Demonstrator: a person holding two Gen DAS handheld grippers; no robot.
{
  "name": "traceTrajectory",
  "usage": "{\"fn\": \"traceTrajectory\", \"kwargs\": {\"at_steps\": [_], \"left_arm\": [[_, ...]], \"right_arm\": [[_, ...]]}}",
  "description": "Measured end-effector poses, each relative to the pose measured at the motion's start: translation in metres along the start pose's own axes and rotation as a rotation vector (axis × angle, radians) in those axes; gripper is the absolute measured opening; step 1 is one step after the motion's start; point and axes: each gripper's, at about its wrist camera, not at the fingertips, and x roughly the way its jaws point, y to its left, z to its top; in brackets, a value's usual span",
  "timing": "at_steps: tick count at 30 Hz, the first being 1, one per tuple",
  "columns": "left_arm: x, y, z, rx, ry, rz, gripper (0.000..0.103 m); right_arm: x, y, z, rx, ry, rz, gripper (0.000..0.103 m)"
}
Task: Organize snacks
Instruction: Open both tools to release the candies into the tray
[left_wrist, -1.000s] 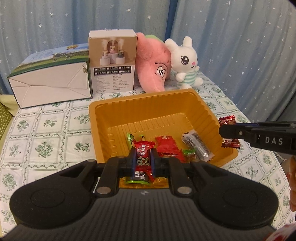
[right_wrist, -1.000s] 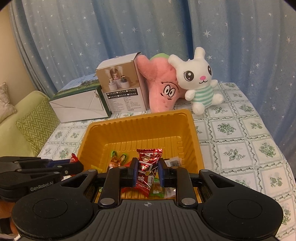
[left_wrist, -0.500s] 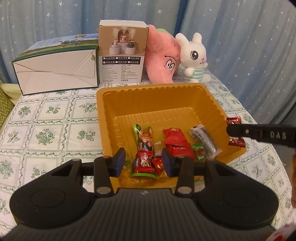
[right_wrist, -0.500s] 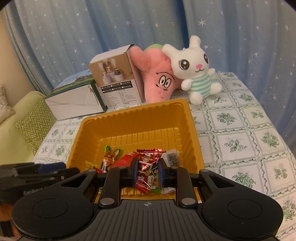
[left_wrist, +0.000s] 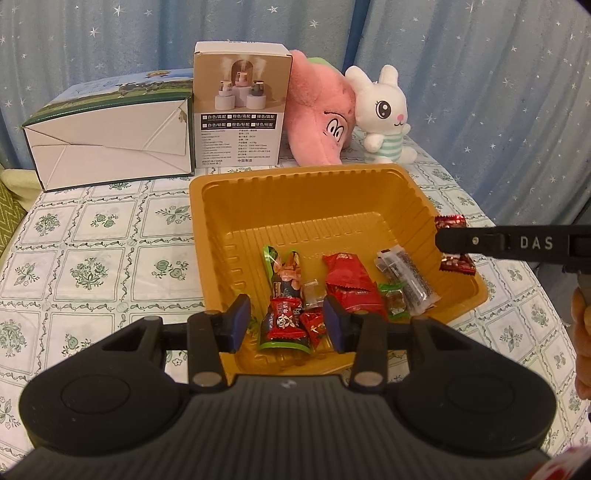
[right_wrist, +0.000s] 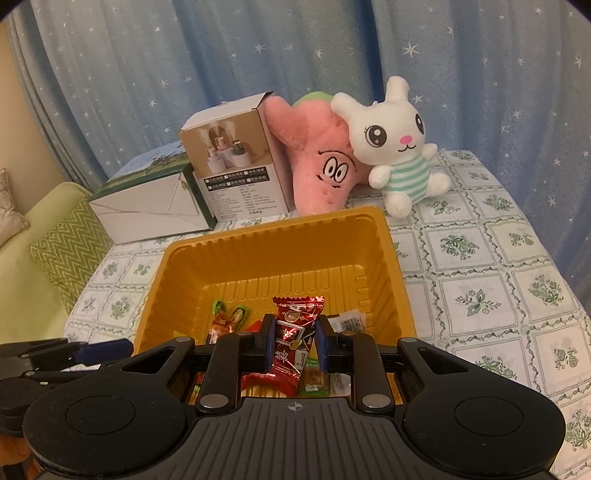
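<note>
An orange tray (left_wrist: 295, 173) sits mid-table holding several wrapped snacks. Among them are a red packet (left_wrist: 351, 284), a clear dark packet (left_wrist: 406, 273) and a green-orange packet (left_wrist: 284, 273). My left gripper (left_wrist: 286, 310) stands open over the tray's near edge. A red-and-green candy (left_wrist: 284, 323) lies loose in the tray below its blue pads. My right gripper (right_wrist: 295, 332) is shut on a dark red candy (right_wrist: 295, 314), held upright over the near side of the tray (right_wrist: 273, 229). In the left wrist view that gripper (left_wrist: 443, 240) reaches in from the right above the tray's rim.
Behind the tray stand a white-and-green box (left_wrist: 107, 147), a humidifier box (left_wrist: 240, 110), a pink plush (left_wrist: 317, 122) and a white rabbit plush (left_wrist: 384, 114). Blue starred curtains hang behind. A green sofa with a cushion (right_wrist: 66, 251) is left of the table. A hand (left_wrist: 581, 332) shows at right.
My left gripper opened and let go of the red-and-green candy, which now lies in the tray. The right gripper kept its hold on the dark red candy.
</note>
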Motion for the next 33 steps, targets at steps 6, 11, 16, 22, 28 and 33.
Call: {"fn": "traceTrajectory", "kwargs": {"at_steps": [6,11,16,22,28,33], "left_arm": [[-0.002,0.001,-0.001,-0.002,-0.003,0.004,0.048],[-0.005,0.002,-0.004,-0.006,-0.003,0.004,0.053],[-0.008,0.000,-0.009,-0.006,0.000,0.007,0.061],[-0.018,-0.004,-0.014,-0.018,-0.009,0.002,0.072],[-0.038,-0.011,-0.023,-0.023,-0.034,0.018,0.086],[-0.059,-0.018,-0.034,-0.038,-0.053,0.041,0.098]], "right_arm": [[0.007,-0.004,0.003,0.029,0.015,0.010,0.023],[0.001,-0.015,-0.003,0.078,0.002,0.009,0.055],[-0.007,-0.025,-0.009,0.106,0.010,-0.006,0.056],[-0.018,-0.029,-0.018,0.108,0.025,-0.028,0.056],[-0.036,-0.026,-0.030,0.109,0.038,-0.029,0.056],[-0.054,-0.018,-0.043,0.097,0.038,-0.023,0.075]]}}
